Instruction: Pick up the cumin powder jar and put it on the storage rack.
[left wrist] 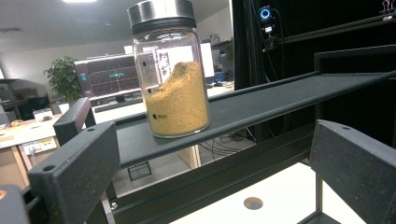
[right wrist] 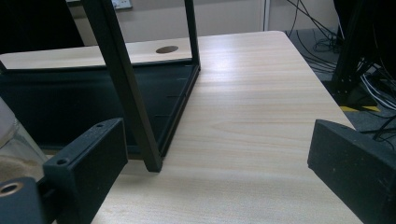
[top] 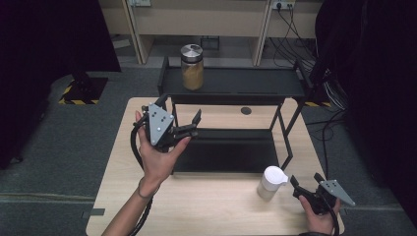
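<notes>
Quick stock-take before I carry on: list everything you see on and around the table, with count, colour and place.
Glass jar: one, clear with a silver lid, part-filled with yellow-brown powder, upright on the rack's top shelf, towards its left end.
White container: one, white lid, on the table in front of the rack, near its right corner.
Rack: one, black, two shelves, at the back of the table.
Table: one, light wood, a round cable hole at the back.
Left gripper: black with a grey plate, jaws open, raised and aimed at the jar.
Right gripper: black with a grey plate, jaws open, low over the table beside the white container.
</notes>
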A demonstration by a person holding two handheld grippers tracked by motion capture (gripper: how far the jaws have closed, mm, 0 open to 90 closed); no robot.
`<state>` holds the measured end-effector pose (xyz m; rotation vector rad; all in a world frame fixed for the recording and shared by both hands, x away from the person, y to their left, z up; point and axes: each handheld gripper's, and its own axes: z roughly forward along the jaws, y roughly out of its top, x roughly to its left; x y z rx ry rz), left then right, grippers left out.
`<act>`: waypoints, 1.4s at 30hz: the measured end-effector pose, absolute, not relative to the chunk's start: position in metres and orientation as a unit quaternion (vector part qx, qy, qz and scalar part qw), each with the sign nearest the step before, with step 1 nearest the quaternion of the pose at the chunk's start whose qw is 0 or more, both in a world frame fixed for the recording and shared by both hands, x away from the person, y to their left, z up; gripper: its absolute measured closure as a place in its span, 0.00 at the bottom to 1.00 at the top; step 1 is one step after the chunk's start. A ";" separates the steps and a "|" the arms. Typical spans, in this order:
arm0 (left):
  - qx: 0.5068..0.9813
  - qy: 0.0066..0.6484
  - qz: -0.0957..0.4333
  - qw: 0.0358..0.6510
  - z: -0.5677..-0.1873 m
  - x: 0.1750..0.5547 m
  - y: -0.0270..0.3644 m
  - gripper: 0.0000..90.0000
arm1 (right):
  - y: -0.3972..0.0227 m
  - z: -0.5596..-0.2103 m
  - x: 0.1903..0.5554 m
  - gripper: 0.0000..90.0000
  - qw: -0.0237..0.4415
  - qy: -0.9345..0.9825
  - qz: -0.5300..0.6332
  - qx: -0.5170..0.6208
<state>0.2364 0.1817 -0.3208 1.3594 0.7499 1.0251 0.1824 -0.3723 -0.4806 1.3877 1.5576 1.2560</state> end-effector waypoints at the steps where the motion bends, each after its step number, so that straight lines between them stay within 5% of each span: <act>1: 0.585 0.323 0.442 0.599 -0.322 0.236 0.182 0.01 | -0.372 -0.481 0.182 0.06 0.346 0.600 0.484 0.534; 42: 0.591 0.331 0.424 0.600 -0.386 0.221 0.188 0.01 | -0.371 -0.481 0.182 0.06 0.349 0.601 0.482 0.533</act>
